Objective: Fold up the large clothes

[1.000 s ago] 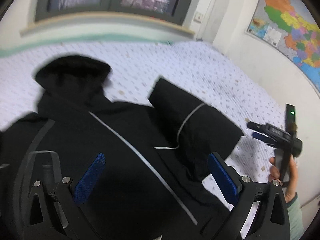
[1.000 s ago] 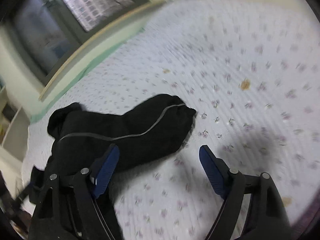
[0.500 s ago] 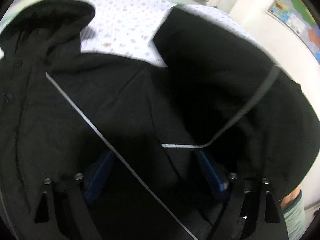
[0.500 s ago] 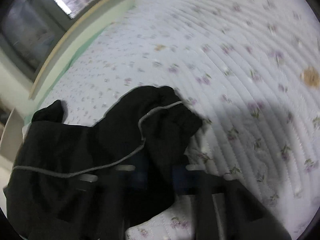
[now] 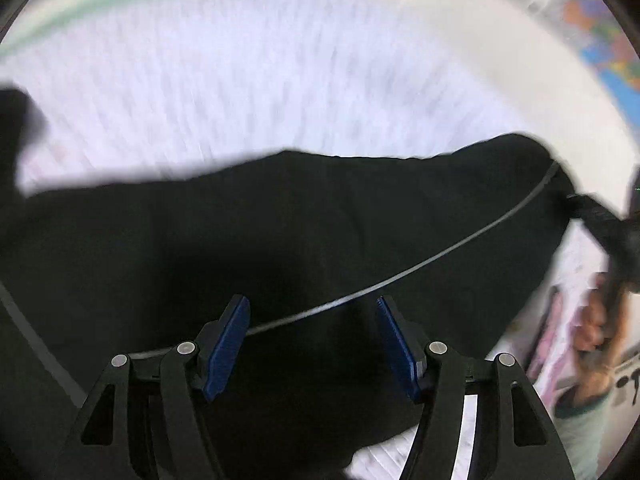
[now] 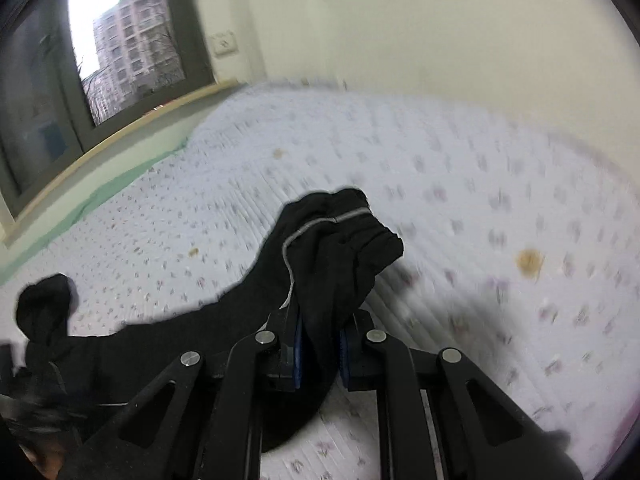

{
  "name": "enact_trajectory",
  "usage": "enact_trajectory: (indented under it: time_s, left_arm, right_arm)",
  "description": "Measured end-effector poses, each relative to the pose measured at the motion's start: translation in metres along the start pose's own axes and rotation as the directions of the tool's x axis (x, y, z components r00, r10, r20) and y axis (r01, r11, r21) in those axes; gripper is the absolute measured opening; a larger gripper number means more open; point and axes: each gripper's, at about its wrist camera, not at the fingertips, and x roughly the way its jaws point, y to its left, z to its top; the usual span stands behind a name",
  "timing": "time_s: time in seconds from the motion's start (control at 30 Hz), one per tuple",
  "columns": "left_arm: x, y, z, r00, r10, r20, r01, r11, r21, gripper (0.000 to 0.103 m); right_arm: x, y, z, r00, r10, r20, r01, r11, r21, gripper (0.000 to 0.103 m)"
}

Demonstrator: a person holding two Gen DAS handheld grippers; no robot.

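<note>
The right gripper (image 6: 319, 346) pinches the black sleeve (image 6: 340, 256) tight. The left gripper (image 5: 314, 340) is wide open over the jacket (image 5: 280, 220), maybe not touching.

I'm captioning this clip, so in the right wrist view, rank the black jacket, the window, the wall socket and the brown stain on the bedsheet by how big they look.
1. black jacket, though nearness to the camera inflates it
2. window
3. wall socket and brown stain: too alike to rank

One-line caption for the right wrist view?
Right gripper clamps the black jacket's sleeve cuff, lifting it above the floral bedsheet.
</note>
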Motion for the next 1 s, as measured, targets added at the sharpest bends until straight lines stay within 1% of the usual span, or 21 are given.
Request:
enact_trajectory:
  time_s: [0.03, 0.07, 0.1, 0.13, 0.17, 0.2, 0.23, 0.3, 0.37, 0.4, 0.43, 0.47, 0.53, 0.6, 0.7, 0.73, 0.77, 0.87, 0.9, 0.93, 1.0]
  left_arm:
    - [0.026, 0.007, 0.002, 0.998, 0.05, -0.045, -0.05, 0.999, -0.003, 0.067]
    - [0.036, 0.006, 0.0, 0.995, 0.089, -0.047, -0.088, 0.996, 0.018, 0.067]
    - [0.033, -0.003, -0.002, 0.994, 0.108, -0.027, -0.107, 0.993, 0.045, 0.067]
    - [0.024, -0.017, -0.008, 0.995, 0.101, -0.008, -0.1, 0.993, 0.057, 0.067]
    - [0.018, -0.015, -0.004, 0.996, 0.093, -0.005, -0.092, 0.994, 0.066, 0.067]
    - [0.005, -0.021, -0.008, 0.997, 0.071, 0.007, -0.072, 0.995, 0.068, 0.067]
    - [-0.015, -0.024, -0.016, 0.998, 0.047, 0.03, -0.049, 0.996, 0.07, 0.067]
    - [-0.061, -0.013, -0.028, 0.996, 0.02, 0.083, -0.025, 0.998, 0.065, 0.067]
    - [-0.103, -0.006, -0.04, 0.99, 0.019, 0.138, -0.028, 0.998, 0.065, 0.067]
    - [-0.134, 0.005, -0.051, 0.984, 0.024, 0.174, -0.035, 0.998, 0.058, 0.067]
    - [-0.157, 0.015, -0.061, 0.98, 0.024, 0.197, -0.035, 0.998, 0.054, 0.067]
    - [-0.184, 0.027, -0.073, 0.973, 0.042, 0.227, -0.054, 0.997, 0.047, 0.067]
    - [-0.217, 0.049, -0.085, 0.958, 0.107, 0.267, -0.115, 0.993, 0.014, 0.067]
    - [-0.25, 0.075, -0.102, 0.941, 0.161, 0.296, -0.157, 0.987, -0.037, 0.067]
    - [-0.301, 0.129, -0.142, 0.918, 0.256, 0.304, -0.228, 0.966, -0.124, 0.068]
    - [-0.311, 0.144, -0.148, 0.914, 0.271, 0.302, -0.236, 0.96, -0.147, 0.068]
    - [-0.326, 0.161, -0.158, 0.913, 0.284, 0.293, -0.241, 0.955, -0.174, 0.068]
    - [-0.367, 0.206, -0.195, 0.926, 0.272, 0.261, -0.203, 0.944, -0.261, 0.068]
    - [-0.385, 0.219, -0.206, 0.925, 0.281, 0.256, -0.203, 0.934, -0.292, 0.068]
    - [-0.398, 0.227, -0.216, 0.92, 0.299, 0.254, -0.215, 0.926, -0.309, 0.068]
    - [-0.432, 0.239, -0.237, 0.903, 0.346, 0.255, -0.249, 0.905, -0.346, 0.068]
  right_arm:
    - [0.007, -0.004, -0.004, 1.0, -0.002, -0.024, 0.002, 1.0, 0.013, 0.016]
    - [0.021, -0.008, -0.01, 0.998, 0.008, -0.065, -0.006, 1.0, 0.028, 0.016]
    - [0.028, -0.008, -0.015, 0.996, 0.008, -0.091, -0.005, 1.0, 0.03, 0.016]
    - [0.032, -0.007, -0.018, 0.994, 0.025, -0.105, -0.022, 0.999, 0.023, 0.016]
    - [0.034, -0.004, -0.019, 0.993, 0.068, -0.1, -0.067, 0.998, 0.017, 0.016]
    - [0.03, -0.001, -0.022, 0.988, 0.125, -0.087, -0.125, 0.992, 0.006, 0.016]
    - [0.021, 0.01, -0.022, 0.983, 0.167, -0.076, -0.169, 0.986, -0.017, 0.016]
    - [0.003, 0.04, -0.022, 0.97, 0.232, -0.068, -0.237, 0.969, -0.073, 0.016]
    - [-0.016, 0.08, -0.025, 0.958, 0.278, -0.072, -0.286, 0.948, -0.142, 0.016]
    - [-0.027, 0.107, -0.028, 0.952, 0.297, -0.074, -0.306, 0.933, -0.188, 0.016]
    - [-0.035, 0.132, -0.033, 0.947, 0.313, -0.077, -0.322, 0.919, -0.229, 0.016]
    - [-0.045, 0.16, -0.038, 0.94, 0.33, -0.083, -0.34, 0.9, -0.273, 0.016]
    - [-0.058, 0.212, -0.051, 0.929, 0.357, -0.092, -0.366, 0.864, -0.346, 0.016]
    - [-0.068, 0.262, -0.067, 0.913, 0.393, -0.111, -0.403, 0.823, -0.401, 0.016]
    - [-0.086, 0.331, -0.096, 0.873, 0.456, -0.174, -0.482, 0.753, -0.448, 0.016]
    - [-0.091, 0.356, -0.108, 0.859, 0.472, -0.198, -0.506, 0.727, -0.464, 0.016]
    - [-0.096, 0.382, -0.12, 0.845, 0.485, -0.225, -0.529, 0.7, -0.479, 0.016]
    - [-0.109, 0.444, -0.164, 0.806, 0.513, -0.294, -0.586, 0.623, -0.518, 0.016]
    - [-0.11, 0.46, -0.177, 0.796, 0.517, -0.315, -0.6, 0.602, -0.527, 0.016]
    - [-0.11, 0.477, -0.193, 0.781, 0.521, -0.345, -0.62, 0.582, -0.526, 0.016]
    - [-0.101, 0.513, -0.223, 0.751, 0.522, -0.405, -0.659, 0.552, -0.511, 0.016]
